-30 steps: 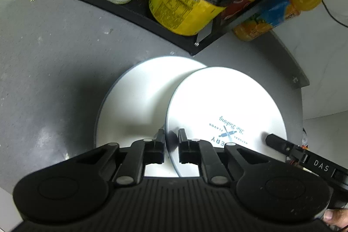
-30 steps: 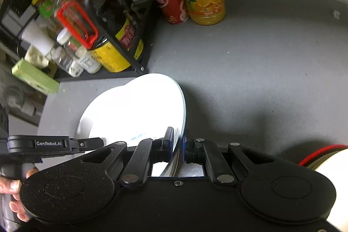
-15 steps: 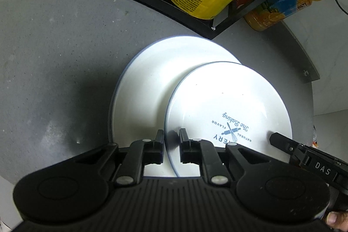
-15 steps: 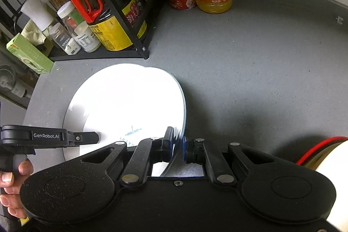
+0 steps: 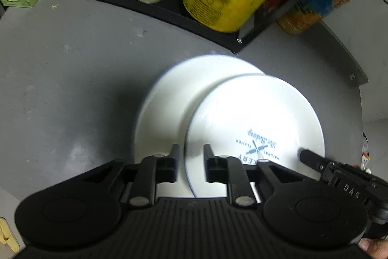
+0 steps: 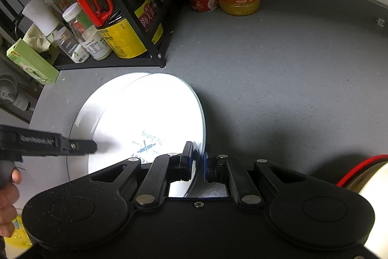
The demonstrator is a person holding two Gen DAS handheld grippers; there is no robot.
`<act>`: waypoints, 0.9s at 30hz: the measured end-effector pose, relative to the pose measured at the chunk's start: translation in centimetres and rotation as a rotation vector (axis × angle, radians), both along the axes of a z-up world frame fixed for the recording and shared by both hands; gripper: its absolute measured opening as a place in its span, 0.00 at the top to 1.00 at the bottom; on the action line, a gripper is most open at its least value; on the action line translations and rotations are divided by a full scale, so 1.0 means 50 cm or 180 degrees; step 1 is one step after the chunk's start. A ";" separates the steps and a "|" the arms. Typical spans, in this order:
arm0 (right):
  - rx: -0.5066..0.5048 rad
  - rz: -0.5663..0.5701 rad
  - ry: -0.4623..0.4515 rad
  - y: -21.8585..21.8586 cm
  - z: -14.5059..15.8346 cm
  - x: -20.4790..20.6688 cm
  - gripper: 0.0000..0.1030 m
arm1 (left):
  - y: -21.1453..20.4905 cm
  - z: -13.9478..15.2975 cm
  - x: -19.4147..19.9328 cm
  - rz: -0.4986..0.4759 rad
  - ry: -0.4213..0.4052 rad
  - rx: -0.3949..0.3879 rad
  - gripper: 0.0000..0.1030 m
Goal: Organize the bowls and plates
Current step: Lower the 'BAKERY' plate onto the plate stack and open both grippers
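Two white plates on the grey tabletop (image 6: 291, 69): printed plate (image 5: 254, 123) overlaps lower plate (image 5: 174, 98). Right tongs (image 6: 198, 157) clench its rim, tilted; left tongs (image 5: 191, 157) straddle its edge, released. Risk: thin-rim grip slips, plate clatters down or skids off-centre

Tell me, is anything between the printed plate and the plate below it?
Nothing visible. The right gripper holds the printed plate by its rim, partly over the bare lower plate. The left gripper is open around the printed plate's rim.
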State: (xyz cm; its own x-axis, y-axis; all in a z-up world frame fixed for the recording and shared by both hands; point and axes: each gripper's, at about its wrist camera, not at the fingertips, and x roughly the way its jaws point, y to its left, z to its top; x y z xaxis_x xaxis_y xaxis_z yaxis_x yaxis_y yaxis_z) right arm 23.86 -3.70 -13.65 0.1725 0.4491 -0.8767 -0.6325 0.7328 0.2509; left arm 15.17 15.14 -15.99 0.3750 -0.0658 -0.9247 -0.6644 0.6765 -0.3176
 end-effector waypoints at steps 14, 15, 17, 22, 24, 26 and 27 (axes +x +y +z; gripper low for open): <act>-0.0055 0.0018 0.0062 0.003 -0.020 0.008 0.76 | 0.014 0.009 -0.019 0.0238 0.0077 0.0163 0.28; -0.0059 0.0028 0.0066 0.005 -0.021 0.007 0.76 | 0.012 0.003 -0.018 0.0245 0.0105 0.0166 0.28; -0.0075 0.0053 0.0060 0.008 -0.023 0.005 0.77 | 0.010 -0.010 -0.016 0.0273 0.0139 0.0184 0.28; -0.0065 0.0060 0.0133 0.010 -0.032 0.007 0.76 | 0.014 -0.033 -0.020 0.0304 0.0225 0.0216 0.30; -0.0060 0.0072 0.0141 0.010 -0.034 0.006 0.75 | 0.016 -0.042 -0.022 0.0280 0.0319 0.0268 0.33; -0.0069 0.0077 0.0169 0.012 -0.038 0.005 0.75 | 0.022 -0.045 -0.028 0.0285 0.0256 0.0228 0.38; -0.0074 0.0082 0.0174 0.014 -0.039 0.004 0.75 | 0.025 -0.045 -0.031 0.0291 0.0227 0.0207 0.42</act>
